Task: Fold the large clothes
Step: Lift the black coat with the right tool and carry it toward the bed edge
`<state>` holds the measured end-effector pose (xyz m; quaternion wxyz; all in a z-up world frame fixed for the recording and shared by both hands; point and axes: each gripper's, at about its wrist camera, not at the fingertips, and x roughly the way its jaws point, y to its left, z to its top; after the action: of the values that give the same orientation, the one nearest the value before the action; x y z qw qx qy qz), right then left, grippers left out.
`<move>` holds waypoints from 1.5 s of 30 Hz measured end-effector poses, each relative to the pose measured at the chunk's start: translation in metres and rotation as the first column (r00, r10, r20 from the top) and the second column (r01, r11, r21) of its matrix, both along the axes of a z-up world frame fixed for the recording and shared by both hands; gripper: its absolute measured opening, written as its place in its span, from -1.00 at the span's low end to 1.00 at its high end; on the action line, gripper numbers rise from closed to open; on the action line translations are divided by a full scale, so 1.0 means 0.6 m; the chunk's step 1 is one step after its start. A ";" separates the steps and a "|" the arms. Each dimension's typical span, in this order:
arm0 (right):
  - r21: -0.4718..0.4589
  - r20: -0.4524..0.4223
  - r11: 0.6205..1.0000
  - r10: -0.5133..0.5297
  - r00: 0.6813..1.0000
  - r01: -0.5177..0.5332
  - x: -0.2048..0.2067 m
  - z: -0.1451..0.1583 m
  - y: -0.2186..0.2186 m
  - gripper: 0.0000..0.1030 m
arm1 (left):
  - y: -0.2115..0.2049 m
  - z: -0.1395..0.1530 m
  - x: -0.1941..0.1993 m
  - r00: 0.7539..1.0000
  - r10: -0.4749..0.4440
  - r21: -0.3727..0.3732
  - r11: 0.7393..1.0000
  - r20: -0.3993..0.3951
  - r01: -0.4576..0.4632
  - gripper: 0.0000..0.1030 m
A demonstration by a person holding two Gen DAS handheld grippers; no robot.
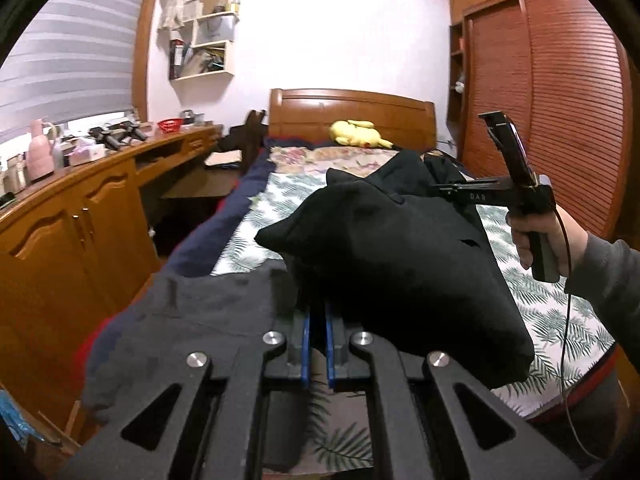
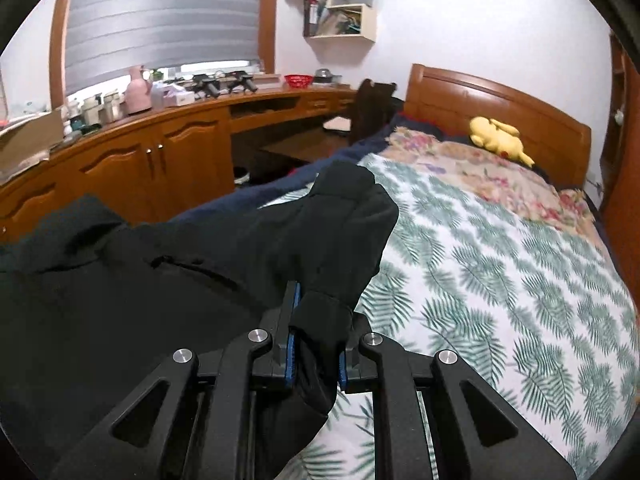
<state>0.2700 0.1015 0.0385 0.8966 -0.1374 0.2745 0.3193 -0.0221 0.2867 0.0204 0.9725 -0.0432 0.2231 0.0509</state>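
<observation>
A large black garment (image 1: 384, 248) hangs lifted above the bed (image 1: 256, 216), stretched between both grippers. My left gripper (image 1: 318, 316) is shut on one bunched edge of it, the blue pads pinching the cloth. My right gripper (image 2: 316, 320) is shut on another bunched part of the garment (image 2: 168, 280), which drapes to the left and below. In the left wrist view the right gripper's body (image 1: 500, 192) shows at the right, held by a hand, its fingertips hidden behind the cloth.
The bed has a leaf-print cover (image 2: 500, 280) and a yellow plush toy (image 2: 500, 138) by the wooden headboard (image 2: 500, 96). A long wooden desk with cabinets (image 2: 160, 148) runs along the left. A slatted wardrobe (image 1: 560, 92) stands on the right.
</observation>
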 end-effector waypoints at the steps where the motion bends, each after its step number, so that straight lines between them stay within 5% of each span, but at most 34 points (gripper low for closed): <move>1: -0.014 0.005 1.000 0.009 1.000 -0.009 -0.002 0.004 0.018 -0.76 | 0.012 0.005 -0.003 1.000 0.014 -0.001 1.000 0.007 -0.014 -0.93; 15: -0.058 0.085 0.988 0.147 0.985 -0.143 -0.046 0.056 0.269 -0.76 | 0.176 0.017 -0.088 0.969 0.244 0.054 0.968 0.032 -0.246 -0.93; 18: -0.075 0.085 0.989 0.133 0.988 -0.126 -0.042 0.041 0.324 -0.73 | 0.214 -0.023 -0.080 0.957 0.284 0.034 0.959 -0.054 -0.282 -0.92; 22: -0.178 -0.052 0.976 0.118 0.992 -0.125 -0.043 -0.039 0.389 -0.19 | 0.254 -0.117 -0.052 0.917 0.344 0.036 0.938 -0.201 -0.344 -0.91; 25: -0.252 -0.087 0.949 0.174 0.981 -0.191 -0.068 -0.103 0.406 -0.10 | 0.272 -0.172 -0.046 0.887 0.383 0.040 0.922 -0.259 -0.386 -0.90; 31: -0.232 -0.115 0.928 0.270 0.956 -0.291 -0.124 -0.151 0.406 -0.06 | 0.284 -0.183 -0.069 0.894 0.370 -0.028 0.921 -0.252 -0.389 -0.79; 38: -0.067 -0.181 0.891 0.432 0.884 -0.449 -0.205 -0.152 0.397 -0.06 | 0.250 -0.099 -0.112 0.906 0.403 0.043 0.915 -0.129 -0.401 -0.78; 45: -0.055 -0.267 0.868 0.464 0.845 -0.494 -0.237 -0.208 0.397 -0.05 | 0.224 -0.042 -0.072 0.951 0.296 0.009 0.955 -0.088 -0.297 -0.74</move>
<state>0.1277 0.3398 -0.0864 0.7374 -0.2155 0.3586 0.5303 -0.0654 0.4213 -0.0050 0.9429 -0.0762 0.2571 0.1975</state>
